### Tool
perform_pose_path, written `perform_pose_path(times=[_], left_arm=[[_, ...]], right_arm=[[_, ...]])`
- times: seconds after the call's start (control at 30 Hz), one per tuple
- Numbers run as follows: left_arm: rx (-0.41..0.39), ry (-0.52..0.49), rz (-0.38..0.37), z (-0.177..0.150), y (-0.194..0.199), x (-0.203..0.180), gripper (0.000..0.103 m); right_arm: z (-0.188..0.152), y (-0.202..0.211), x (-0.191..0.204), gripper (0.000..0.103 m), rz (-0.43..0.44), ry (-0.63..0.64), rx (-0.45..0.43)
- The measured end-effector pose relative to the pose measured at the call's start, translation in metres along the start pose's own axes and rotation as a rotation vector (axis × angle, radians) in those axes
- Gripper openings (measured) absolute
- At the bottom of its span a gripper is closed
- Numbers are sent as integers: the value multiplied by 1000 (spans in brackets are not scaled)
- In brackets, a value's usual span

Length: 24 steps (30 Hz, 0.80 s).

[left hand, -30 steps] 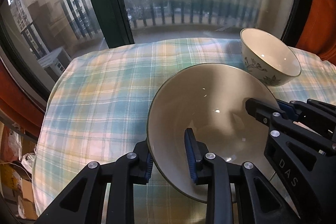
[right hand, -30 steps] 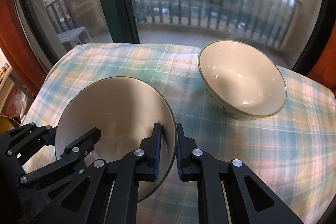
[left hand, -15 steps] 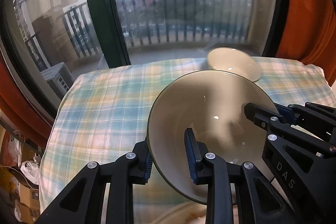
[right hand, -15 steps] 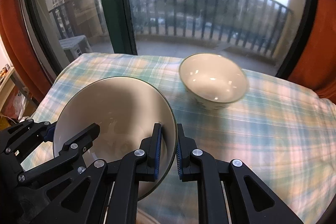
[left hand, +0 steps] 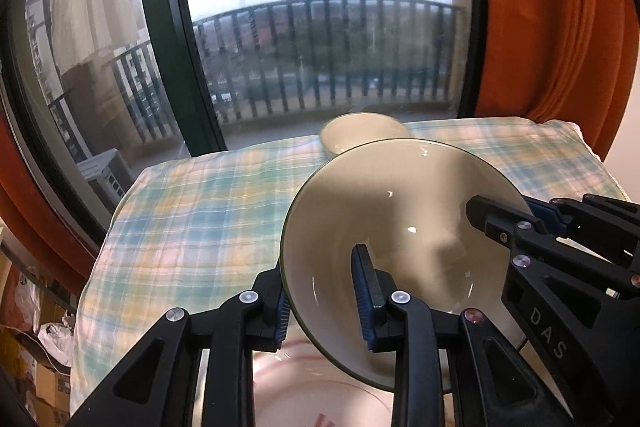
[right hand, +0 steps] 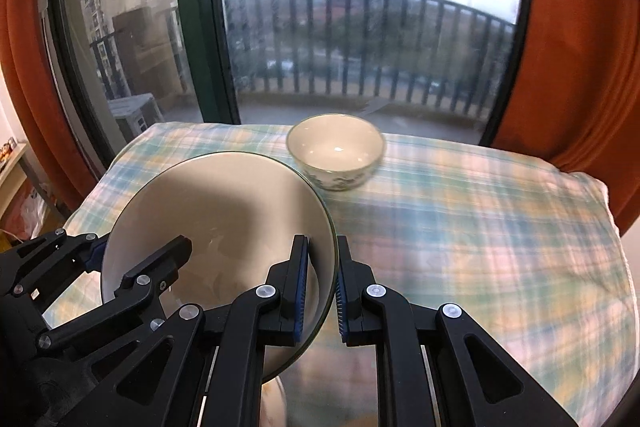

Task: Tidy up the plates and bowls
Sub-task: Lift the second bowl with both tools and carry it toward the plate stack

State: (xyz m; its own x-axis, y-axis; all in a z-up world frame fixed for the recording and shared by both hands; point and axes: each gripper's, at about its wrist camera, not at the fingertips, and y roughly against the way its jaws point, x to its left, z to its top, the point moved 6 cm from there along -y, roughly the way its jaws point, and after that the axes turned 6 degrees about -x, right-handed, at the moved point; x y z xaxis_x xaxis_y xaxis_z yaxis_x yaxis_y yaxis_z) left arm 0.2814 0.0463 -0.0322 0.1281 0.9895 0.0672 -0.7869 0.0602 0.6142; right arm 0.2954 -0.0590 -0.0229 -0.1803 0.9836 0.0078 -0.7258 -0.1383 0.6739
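Gripping one cream bowl [left hand: 400,227] between them, both grippers hold it tilted above the bench's near edge. The left gripper [left hand: 322,301] has its jaws closed on the bowl's left rim, one pad inside and one outside; the right gripper [right hand: 322,285] clamps the opposite rim the same way. A second bowl [right hand: 335,151], with a floral band, stands upright on the checked cloth [right hand: 460,227] near the far edge. Part of a plate [left hand: 320,399] shows blurred below the held bowl.
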Motion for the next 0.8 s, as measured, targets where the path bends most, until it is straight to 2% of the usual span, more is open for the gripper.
perform_pose_path(times=[0.13,0.27,0.47,0.6,0.8], left_arm=[[-4,-5,-8,-7,11,-18,26],[-8,-57,-12,-15,22,-43,26],[18,-72,-92,-29,33,-76,26],[4,-93,-121,-36,43,-93,26],[14,-122,-148,-49,47,-112,26]], right_arm=[[-14,20,-15,15,3,-4,-5],[-26,33,-31,15,-6,-17,-3],[-46,60,-57,15,-32,-26,-3],[-61,77,-69,15,-67,-7,6],[-83,88,-83,15,-68,-38,33]])
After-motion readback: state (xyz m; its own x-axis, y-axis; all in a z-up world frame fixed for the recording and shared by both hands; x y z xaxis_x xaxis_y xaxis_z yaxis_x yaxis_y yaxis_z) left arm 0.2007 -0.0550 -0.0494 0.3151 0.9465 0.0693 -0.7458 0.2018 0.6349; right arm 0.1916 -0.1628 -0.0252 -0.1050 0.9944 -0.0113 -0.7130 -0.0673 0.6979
